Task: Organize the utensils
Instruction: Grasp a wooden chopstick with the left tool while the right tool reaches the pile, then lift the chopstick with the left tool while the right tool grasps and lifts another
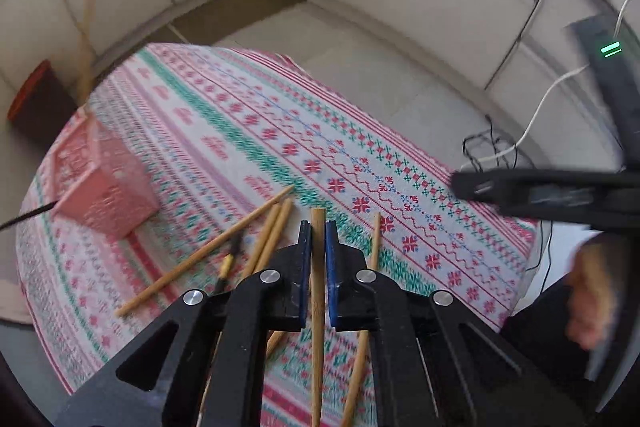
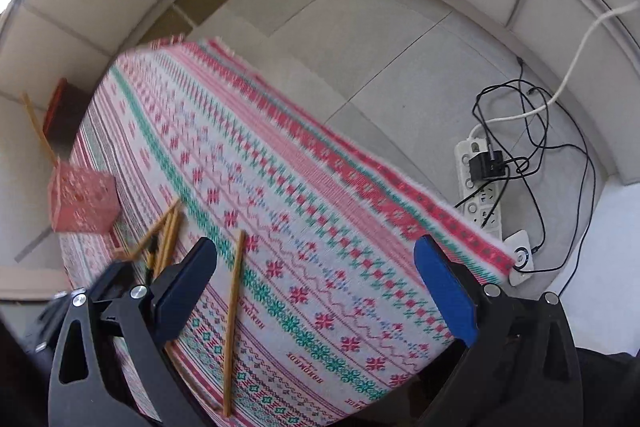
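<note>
My left gripper is shut on a wooden chopstick, which runs lengthwise between its blue pads above the patterned tablecloth. More chopsticks lie loose just left of it, one chopstick lies to its right, and a dark utensil with a yellow band rests among them. A pink perforated basket at the left holds upright chopsticks. My right gripper hangs open over the cloth. A single chopstick lies on the cloth near its left finger, apart from the pads.
The cloth-covered table ends at a far edge above a tiled floor. A power strip with tangled cables lies on the floor to the right. A dark bin with a red rim stands beyond the basket. A person's hand shows at the right.
</note>
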A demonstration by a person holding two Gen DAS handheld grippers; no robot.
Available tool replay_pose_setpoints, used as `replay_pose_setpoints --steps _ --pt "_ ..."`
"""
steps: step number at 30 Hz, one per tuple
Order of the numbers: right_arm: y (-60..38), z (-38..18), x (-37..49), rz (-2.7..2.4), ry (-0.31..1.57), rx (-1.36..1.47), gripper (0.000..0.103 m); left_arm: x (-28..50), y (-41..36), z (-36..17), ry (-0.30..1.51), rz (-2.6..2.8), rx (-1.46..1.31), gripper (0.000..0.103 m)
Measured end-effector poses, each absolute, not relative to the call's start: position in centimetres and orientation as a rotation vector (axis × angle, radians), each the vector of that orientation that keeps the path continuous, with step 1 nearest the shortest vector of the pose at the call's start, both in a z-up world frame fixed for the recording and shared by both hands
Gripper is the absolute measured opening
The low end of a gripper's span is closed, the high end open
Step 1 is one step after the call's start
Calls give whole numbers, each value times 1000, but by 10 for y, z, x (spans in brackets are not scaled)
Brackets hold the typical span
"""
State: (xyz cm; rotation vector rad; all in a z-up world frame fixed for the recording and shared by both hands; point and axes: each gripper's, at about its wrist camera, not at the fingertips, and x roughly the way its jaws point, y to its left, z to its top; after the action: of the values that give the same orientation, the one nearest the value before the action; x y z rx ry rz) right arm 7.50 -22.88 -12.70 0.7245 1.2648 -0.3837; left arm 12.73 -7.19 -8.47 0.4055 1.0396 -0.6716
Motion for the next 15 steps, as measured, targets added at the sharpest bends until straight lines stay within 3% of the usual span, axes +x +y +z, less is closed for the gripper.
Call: replay_pose_setpoints --steps 2,5,9,12,13,15 --pt "-209 -137 87 -384 1312 675 95 119 -49 -67 997 -646 362 6" --pt "-187 -150 101 -373 1361 642 85 115 -23 -46 943 -619 310 6" --pt "-155 -174 115 -339 1474 634 57 111 2 -24 888 -597 258 6" --pt "-141 -169 118 -404 1431 563 18 108 16 -14 866 -593 233 6" --pt "-142 -170 118 -392 1423 591 9 107 20 -13 861 -586 226 6" --pt "-147 -171 114 -384 1403 673 7 107 27 -11 852 -566 208 6"
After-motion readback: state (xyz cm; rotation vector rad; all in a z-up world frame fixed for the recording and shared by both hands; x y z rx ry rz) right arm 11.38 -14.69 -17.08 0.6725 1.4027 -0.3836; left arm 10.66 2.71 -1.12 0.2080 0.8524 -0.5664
